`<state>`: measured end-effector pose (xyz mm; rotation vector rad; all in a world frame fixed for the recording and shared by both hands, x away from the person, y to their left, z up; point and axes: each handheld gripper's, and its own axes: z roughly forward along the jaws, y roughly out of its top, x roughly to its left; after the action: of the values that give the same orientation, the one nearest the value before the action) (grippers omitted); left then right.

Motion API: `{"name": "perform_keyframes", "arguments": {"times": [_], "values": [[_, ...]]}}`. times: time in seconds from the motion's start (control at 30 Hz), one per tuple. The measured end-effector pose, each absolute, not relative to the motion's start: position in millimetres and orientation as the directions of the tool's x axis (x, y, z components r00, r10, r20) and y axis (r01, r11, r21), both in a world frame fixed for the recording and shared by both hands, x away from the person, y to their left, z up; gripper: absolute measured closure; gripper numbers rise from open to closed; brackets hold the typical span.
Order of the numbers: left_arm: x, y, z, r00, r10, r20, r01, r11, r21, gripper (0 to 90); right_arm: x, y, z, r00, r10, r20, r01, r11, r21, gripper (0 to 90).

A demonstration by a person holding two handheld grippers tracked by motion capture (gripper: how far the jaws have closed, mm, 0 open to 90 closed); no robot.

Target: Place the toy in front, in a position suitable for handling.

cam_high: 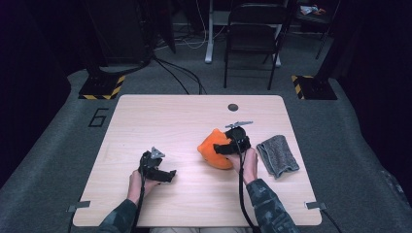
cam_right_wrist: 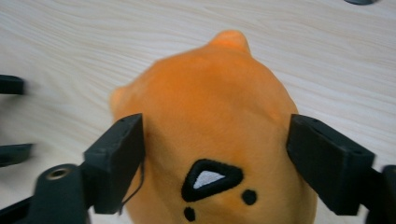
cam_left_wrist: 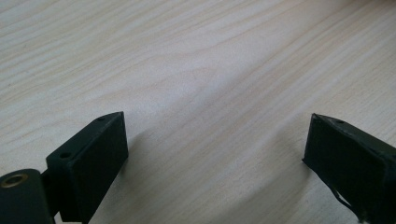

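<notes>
An orange plush toy (cam_high: pixel 213 148) with a black-and-white stitched face (cam_right_wrist: pixel 212 179) lies on the wooden table (cam_high: pixel 160 116), right of centre. My right gripper (cam_high: pixel 224 147) reaches over it from the right. Its jaws stand open on either side of the toy (cam_right_wrist: pixel 215 112), close to its flanks without squeezing it. My left gripper (cam_high: pixel 167 175) rests low over the table's front left, open. Between its jaws there is only bare wood (cam_left_wrist: pixel 217 119). At the left edge of the right gripper view, the left gripper's fingers (cam_right_wrist: pixel 11 85) show blurred.
A folded grey cloth (cam_high: pixel 278 155) lies just right of the right hand. A small dark disc (cam_high: pixel 233 107) sits near the table's far edge. Beyond the table stands a black folding chair (cam_high: pixel 252 34), with cables on the floor.
</notes>
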<state>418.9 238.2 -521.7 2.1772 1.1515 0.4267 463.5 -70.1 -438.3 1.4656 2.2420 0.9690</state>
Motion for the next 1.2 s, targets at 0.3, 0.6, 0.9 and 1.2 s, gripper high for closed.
{"name": "perform_keyframes", "arguments": {"times": [0.3,0.6,0.9,1.2], "values": [[420,239,-521,0.578,0.816,0.001,0.618,-0.438,0.653,5.9,464,-79,-448,-0.485,0.868,0.101,0.657,0.286,0.698,62.7],[420,240,-521,0.568,0.823,-0.011,0.619,-0.418,0.665,6.4,471,-93,-433,-0.607,0.789,0.092,0.577,0.358,0.734,66.8],[420,241,-521,0.568,0.822,-0.028,0.62,-0.406,0.671,6.5,480,-100,-424,-0.729,0.683,0.045,0.464,0.445,0.766,66.7],[416,245,-519,0.569,0.821,-0.044,0.612,-0.388,0.689,7.5,485,-90,-427,-0.825,0.565,0.003,0.366,0.53,0.765,66.4]]}}
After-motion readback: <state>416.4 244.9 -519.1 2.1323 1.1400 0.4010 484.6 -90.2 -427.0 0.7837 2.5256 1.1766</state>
